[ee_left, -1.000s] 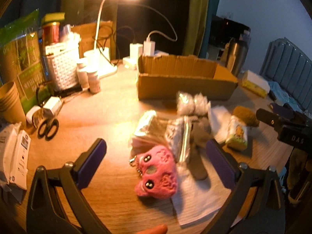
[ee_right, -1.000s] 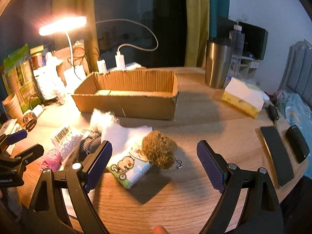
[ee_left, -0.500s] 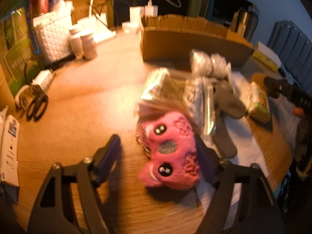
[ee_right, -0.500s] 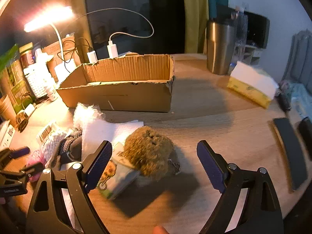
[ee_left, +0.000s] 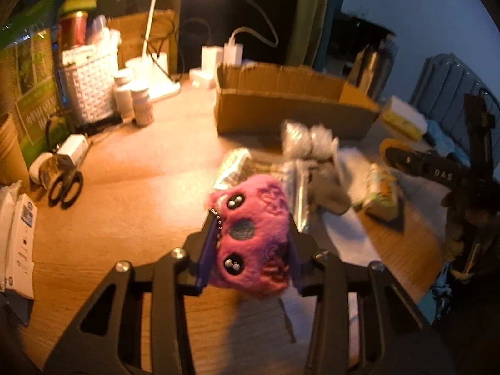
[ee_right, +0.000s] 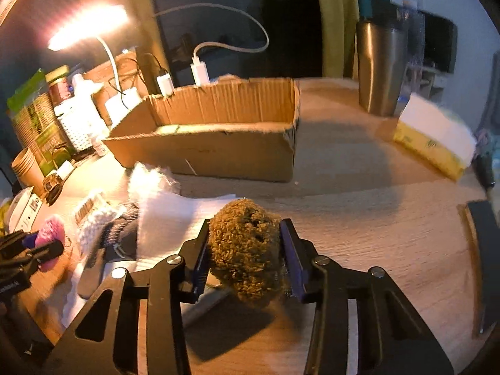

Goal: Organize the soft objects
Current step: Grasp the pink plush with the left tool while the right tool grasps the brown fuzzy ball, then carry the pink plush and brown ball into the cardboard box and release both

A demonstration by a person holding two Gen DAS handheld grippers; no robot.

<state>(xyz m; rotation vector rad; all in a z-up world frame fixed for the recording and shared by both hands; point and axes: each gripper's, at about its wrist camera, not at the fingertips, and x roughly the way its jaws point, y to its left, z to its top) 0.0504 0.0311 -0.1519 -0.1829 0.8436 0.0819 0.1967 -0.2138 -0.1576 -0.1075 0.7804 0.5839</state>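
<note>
My left gripper [ee_left: 250, 243] is shut on a pink plush toy [ee_left: 253, 237] with bead eyes and a ball chain, held just above the wooden table. My right gripper [ee_right: 245, 250] is shut on a brown fuzzy plush ball [ee_right: 245, 247], also lifted a little. An open cardboard box [ee_right: 212, 153] stands behind both; it also shows in the left wrist view [ee_left: 281, 109]. Between the grippers lies a pile of soft things: white cloths [ee_right: 168, 215], a grey sock [ee_left: 331, 190], silvery packets [ee_left: 306, 140] and a tissue pack [ee_left: 382, 193].
A lit desk lamp [ee_right: 87, 28], a white basket [ee_left: 89, 84], pill bottles [ee_left: 142, 103], scissors [ee_left: 65, 187] and paper cups [ee_right: 26, 168] crowd the left. A steel tumbler [ee_right: 381, 68] and a yellow tissue box [ee_right: 431, 137] stand at the right. Dark flat items [ee_right: 484, 250] lie at the right edge.
Both grippers moved forward and closed: the left onto the pink plush, the right onto the brown plush ball. Both toys are now raised off the table.
</note>
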